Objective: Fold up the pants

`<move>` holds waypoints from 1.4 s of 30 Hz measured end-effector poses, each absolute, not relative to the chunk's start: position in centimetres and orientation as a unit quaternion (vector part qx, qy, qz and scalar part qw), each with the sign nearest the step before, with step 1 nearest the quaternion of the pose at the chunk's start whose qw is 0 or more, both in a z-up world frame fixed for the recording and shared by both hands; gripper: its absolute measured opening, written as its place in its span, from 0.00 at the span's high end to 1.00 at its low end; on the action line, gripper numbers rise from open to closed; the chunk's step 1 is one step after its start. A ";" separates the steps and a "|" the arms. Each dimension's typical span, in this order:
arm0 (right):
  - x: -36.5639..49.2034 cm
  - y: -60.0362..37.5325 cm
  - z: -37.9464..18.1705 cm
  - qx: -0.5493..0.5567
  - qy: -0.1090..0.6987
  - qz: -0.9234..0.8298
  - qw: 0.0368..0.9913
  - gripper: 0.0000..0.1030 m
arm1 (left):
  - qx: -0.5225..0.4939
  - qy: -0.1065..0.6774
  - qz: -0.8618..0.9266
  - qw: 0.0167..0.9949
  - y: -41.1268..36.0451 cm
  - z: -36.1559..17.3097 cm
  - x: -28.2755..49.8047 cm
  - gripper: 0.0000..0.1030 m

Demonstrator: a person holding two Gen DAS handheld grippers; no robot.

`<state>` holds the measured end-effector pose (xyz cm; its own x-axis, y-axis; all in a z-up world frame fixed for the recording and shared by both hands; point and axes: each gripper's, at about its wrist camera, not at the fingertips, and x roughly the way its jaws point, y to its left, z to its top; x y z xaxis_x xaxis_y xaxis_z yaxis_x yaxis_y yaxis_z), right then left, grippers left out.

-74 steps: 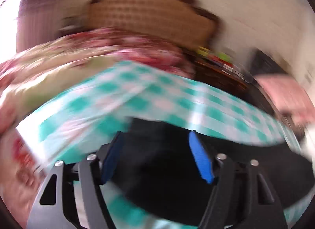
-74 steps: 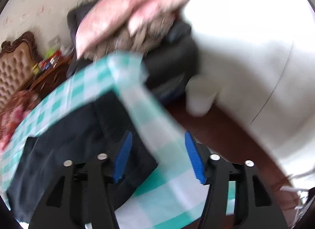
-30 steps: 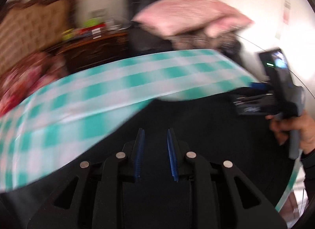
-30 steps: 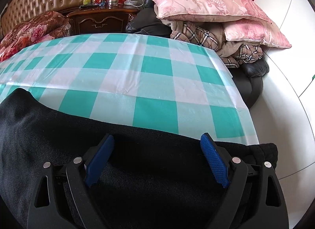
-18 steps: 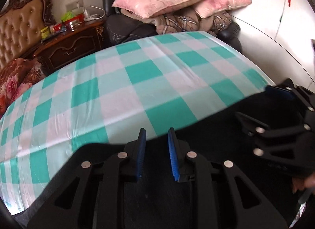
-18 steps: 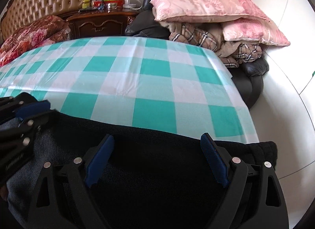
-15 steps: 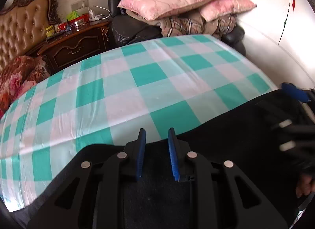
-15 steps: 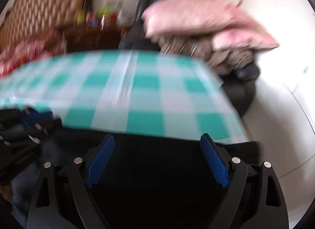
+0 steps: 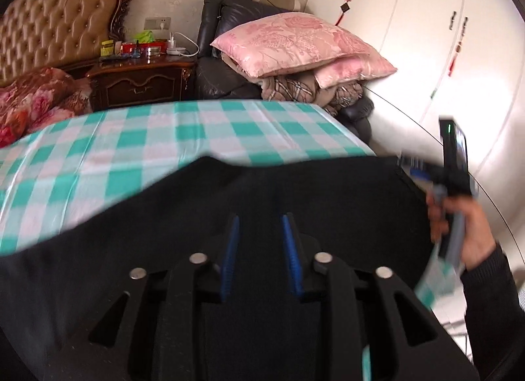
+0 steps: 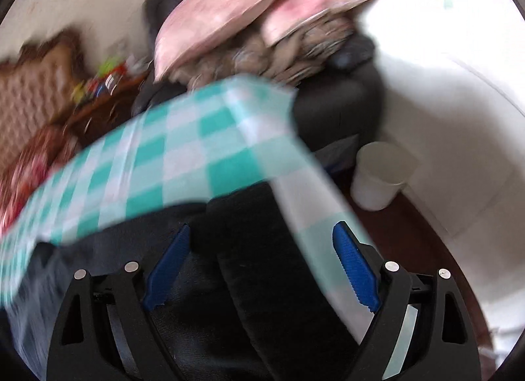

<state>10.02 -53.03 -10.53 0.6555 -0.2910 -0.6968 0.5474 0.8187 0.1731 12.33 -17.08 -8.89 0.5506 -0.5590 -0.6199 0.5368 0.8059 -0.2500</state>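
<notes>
Black pants (image 9: pixel 295 190) lie across the near side of a table with a teal and white checked cloth (image 9: pixel 137 148). My left gripper (image 9: pixel 260 246) hovers over them with a narrow gap. Its jaws are opening, and only the cloth below shows between the pads, with nothing pinched. My right gripper (image 10: pixel 261 266) is wide open above the pants' thick band (image 10: pixel 262 266) at the table's right corner (image 10: pixel 262 112). That view is blurred by motion. In the left wrist view a person's hand (image 9: pixel 466 223) holds the right gripper at the pants' right end.
Pink pillows (image 9: pixel 295 43) are stacked on a black armchair (image 9: pixel 216 66) behind the table. A dark nightstand (image 9: pixel 141 82) and a padded headboard (image 9: pixel 55 27) stand at the back left. A white bin (image 10: pixel 380 181) sits on the floor by the white wardrobe (image 9: pixel 426 36).
The left pads have drawn back from the pants' far edge and stand slightly wider apart. The right gripper has rolled and swung toward the table's right corner, staying wide open.
</notes>
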 end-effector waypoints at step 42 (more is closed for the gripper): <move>6.1 -12.3 -7.9 -0.007 0.369 0.219 0.903 0.11 | -0.139 0.342 0.094 0.925 22.4 -15.6 1.2 0.62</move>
<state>6.12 -12.28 -7.87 0.6327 0.3898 -0.6691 -0.4009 0.9042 0.1478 1.15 22.45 -15.63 0.7489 0.0783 -0.6581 -0.2689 0.9435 -0.1938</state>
